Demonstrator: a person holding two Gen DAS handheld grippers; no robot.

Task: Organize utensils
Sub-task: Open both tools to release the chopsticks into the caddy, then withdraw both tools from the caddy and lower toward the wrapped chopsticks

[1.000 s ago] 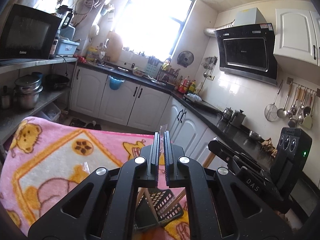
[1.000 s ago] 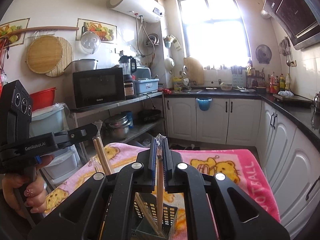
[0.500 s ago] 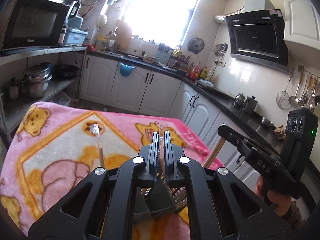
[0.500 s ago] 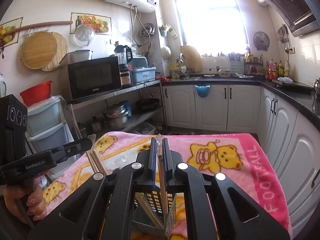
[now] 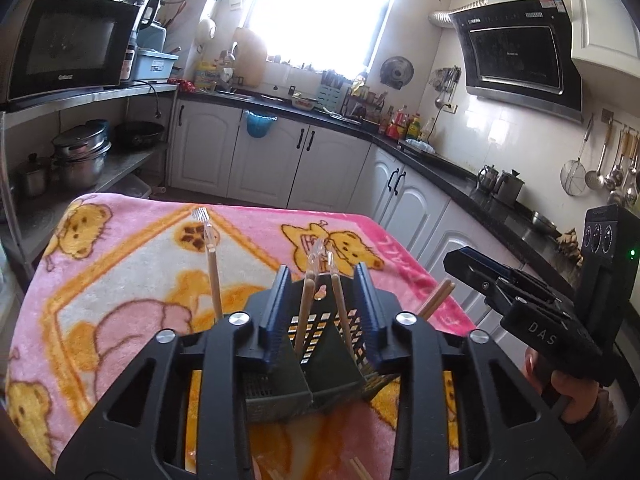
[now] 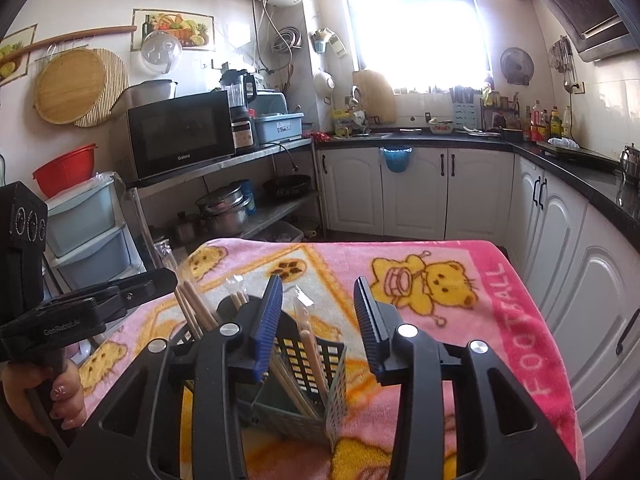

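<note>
Item: our left tool [image 5: 322,304], fingers spread wide, holding nothing. Item: our right tool [image 6: 316,320], likewise spread wide and empty. Item: dark perforated utensil basket [image 6: 316,364] on the pink bear blanket [image 6: 440,280] covering the counter, directly below both tools. Item: wrapped wooden chopsticks [image 5: 306,304] standing upright inside the basket.

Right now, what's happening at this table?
A person holds a two-finger gripper in each hand over a dark slotted utensil basket standing on a pink bear-print blanket. Both the left gripper and the right gripper are open and hold nothing. Several pairs of wrapped wooden chopsticks stand upright or leaning in the basket. More chopsticks seem to lie on the blanket near the bottom of the left wrist view.
</note>
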